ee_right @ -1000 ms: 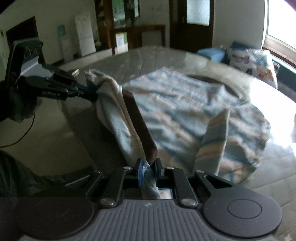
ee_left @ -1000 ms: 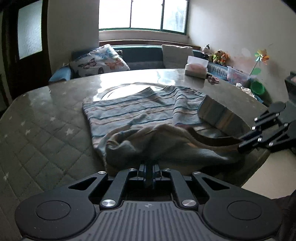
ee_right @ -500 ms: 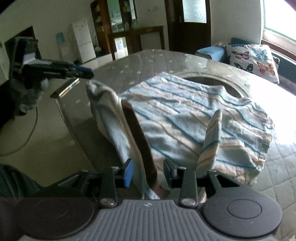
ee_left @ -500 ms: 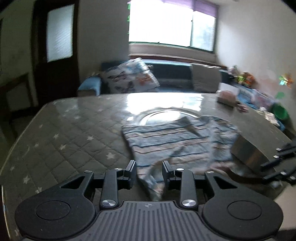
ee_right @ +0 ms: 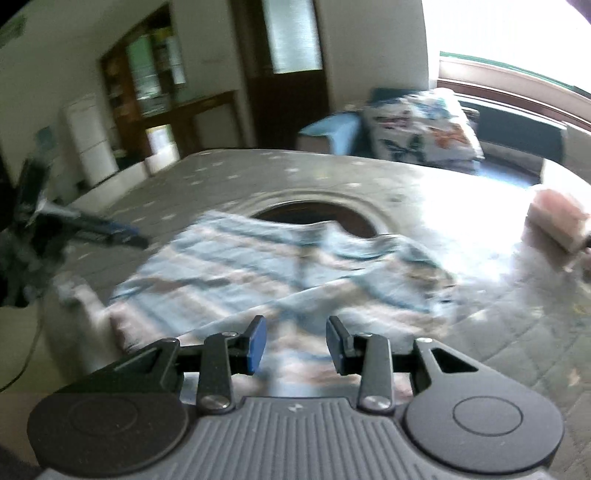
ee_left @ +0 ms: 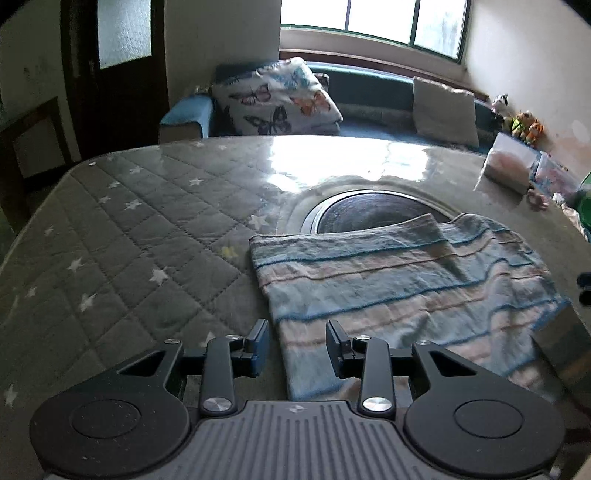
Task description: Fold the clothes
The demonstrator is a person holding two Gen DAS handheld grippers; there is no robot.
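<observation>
Quilted star-print surface (ee_left: 122,236) carries striped garment (ee_left: 399,288), folded, lying near front edge beside round inset (ee_left: 369,214). Left gripper (ee_left: 297,345): jaws opening, cloth edge between, unpinched. Right gripper (ee_right: 296,343): jaws apart, gripping nothing, above garment.

Both views are taken from close above the near edge of a quilted table (ee_left: 122,229), each angled downward along a gripper's own fingers. From the left wrist, the table is seen sharply toward a window (ee_left: 373,18) and a butterfly cushion (ee_left: 275,99), with the striped garment (ee_left: 399,291) to the right of centre. From the right wrist, the same table is faced more leftward, toward a dark door (ee_right: 291,70) and shelves, and the picture is blurred. The garment (ee_right: 236,273), the round inset (ee_right: 317,214), the cushion (ee_right: 417,129) and the left gripper (ee_right: 140,242) are shared with the other view.
</observation>
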